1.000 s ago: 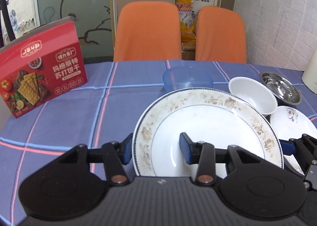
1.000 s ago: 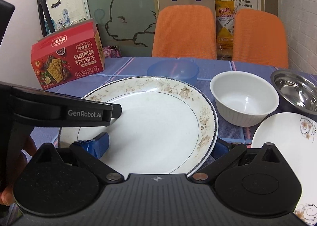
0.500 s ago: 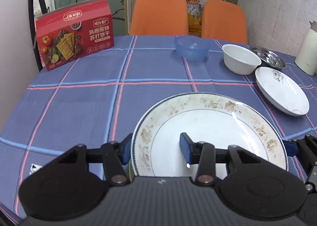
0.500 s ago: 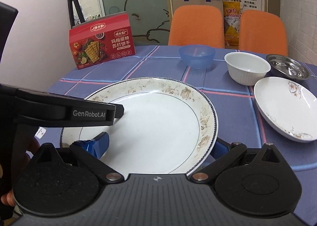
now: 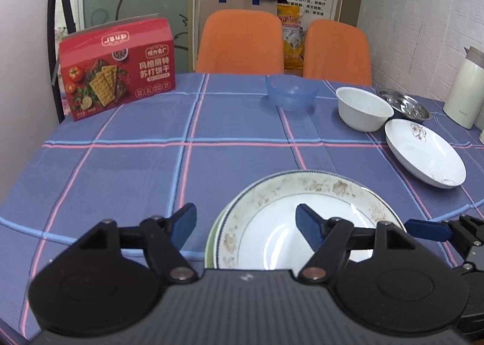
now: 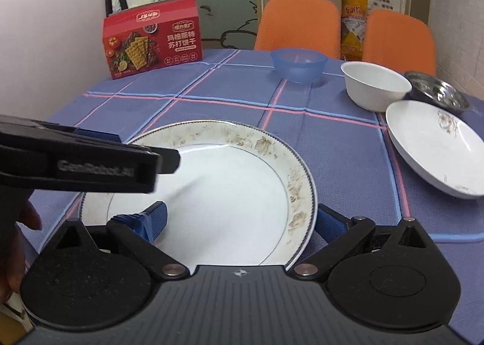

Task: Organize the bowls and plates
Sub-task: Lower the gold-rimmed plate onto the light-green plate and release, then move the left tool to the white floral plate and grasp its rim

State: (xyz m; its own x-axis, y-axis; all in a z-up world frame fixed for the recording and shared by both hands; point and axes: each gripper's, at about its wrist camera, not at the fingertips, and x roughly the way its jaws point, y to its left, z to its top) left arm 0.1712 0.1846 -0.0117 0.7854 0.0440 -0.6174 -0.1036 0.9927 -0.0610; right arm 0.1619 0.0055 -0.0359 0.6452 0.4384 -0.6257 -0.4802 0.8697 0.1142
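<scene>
Left wrist view, left gripper (image 5: 245, 224) jaws opening astride floral plate (image 5: 305, 221) rim at tabletop (image 5: 151, 169) near edge, right gripper (image 6: 242, 219) closing around the plate's right side, pads not pressing.

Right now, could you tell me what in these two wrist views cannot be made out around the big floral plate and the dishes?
- Floral plate: near rim hidden by the gripper body in both views.
- Green rim under it, left wrist view: a sliver only; what it is cannot be told.
- Steel bowl, right wrist view: partly behind the white bowl and the small plate.
- Kettle, left wrist view: cut off by the frame edge.
</scene>
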